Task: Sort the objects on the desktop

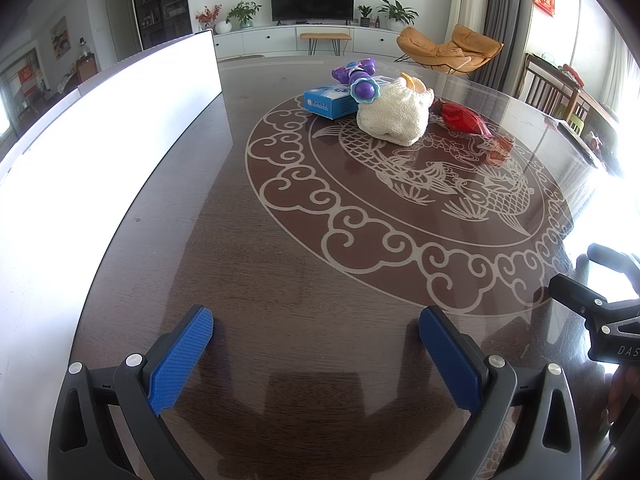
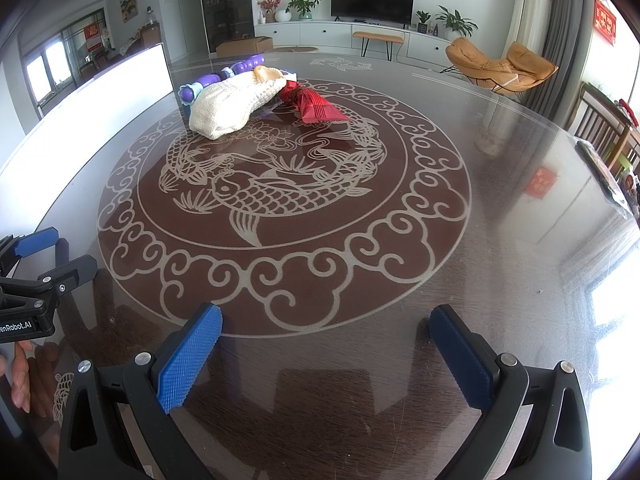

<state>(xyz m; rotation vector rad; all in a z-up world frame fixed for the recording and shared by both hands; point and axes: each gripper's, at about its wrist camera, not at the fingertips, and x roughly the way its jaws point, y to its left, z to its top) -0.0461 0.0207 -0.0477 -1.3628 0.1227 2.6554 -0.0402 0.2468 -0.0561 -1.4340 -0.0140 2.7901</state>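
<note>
A small pile lies at the far side of the round table: a blue box [image 1: 326, 101], a purple toy [image 1: 358, 78] on top of it, a cream knitted pouch [image 1: 394, 118] and a red foil packet [image 1: 464, 118]. In the right wrist view the pouch [image 2: 230, 106], toy [image 2: 224, 76] and red packet [image 2: 312, 104] show; the box is mostly hidden. My left gripper [image 1: 316, 332] is open and empty, low over the near table. My right gripper [image 2: 326, 334] is open and empty too, to the right of the left one.
A white bin [image 1: 100, 128] stands along the table's left side, also in the right wrist view [image 2: 88, 112]. The dark table [image 1: 280, 264] carries a fish medallion pattern. Chairs stand at the far right.
</note>
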